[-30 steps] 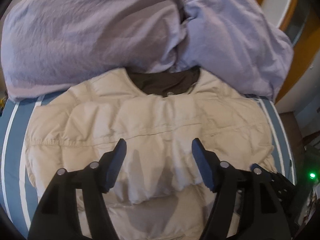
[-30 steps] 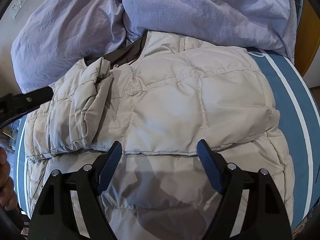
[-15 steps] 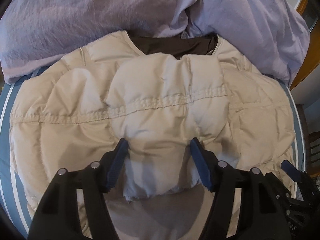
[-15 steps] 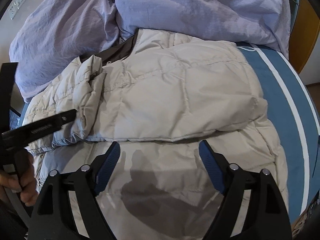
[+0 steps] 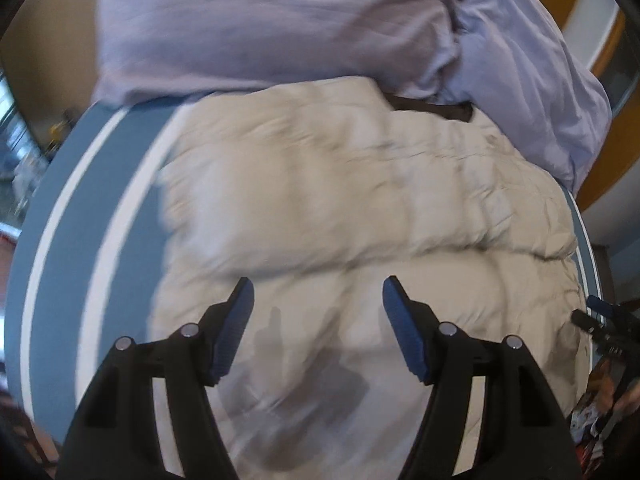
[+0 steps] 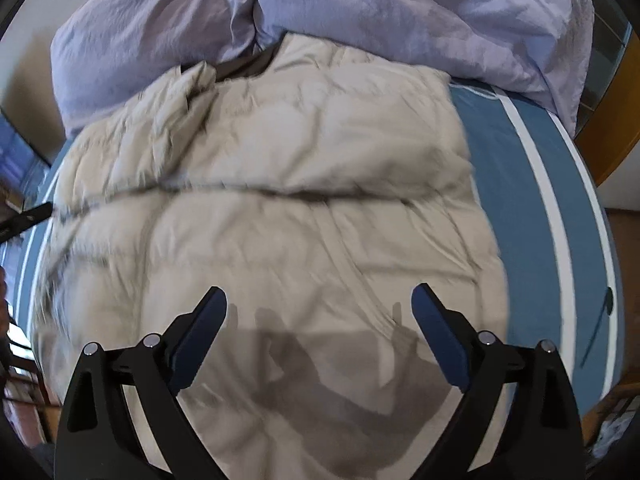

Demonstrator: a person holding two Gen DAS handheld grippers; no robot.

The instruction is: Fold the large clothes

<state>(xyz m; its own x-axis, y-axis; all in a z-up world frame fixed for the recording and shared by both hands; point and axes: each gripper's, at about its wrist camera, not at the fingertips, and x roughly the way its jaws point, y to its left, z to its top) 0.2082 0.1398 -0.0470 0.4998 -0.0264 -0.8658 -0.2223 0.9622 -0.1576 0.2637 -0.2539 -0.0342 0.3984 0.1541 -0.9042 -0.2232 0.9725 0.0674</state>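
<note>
A beige quilted jacket [image 5: 360,208] lies flat on the bed with its sleeves folded across the body, so a fold edge [image 6: 304,194] runs across it. Its dark brown collar lining [image 5: 432,106] points at the bedding behind. My left gripper [image 5: 318,292] hovers open over the jacket's lower left part, nothing between its blue pads. My right gripper [image 6: 320,300] hangs over the jacket's lower middle [image 6: 280,240], its jaws opening wide and empty. Each view catches the other gripper at its edge: the right one [image 5: 604,320] and the left one [image 6: 24,220].
A crumpled lavender duvet [image 5: 280,20] fills the head of the bed [image 6: 400,8]. The blue sheet with white stripes [image 5: 92,220] shows left of the jacket, and right of it in the right wrist view [image 6: 540,200]. Beyond the bed's edges are floor and clutter.
My left gripper has swung left off the folded sleeve, bringing the bed's striped left side into view. My right gripper's jaws have widened and it has shifted along the jacket's lower part.
</note>
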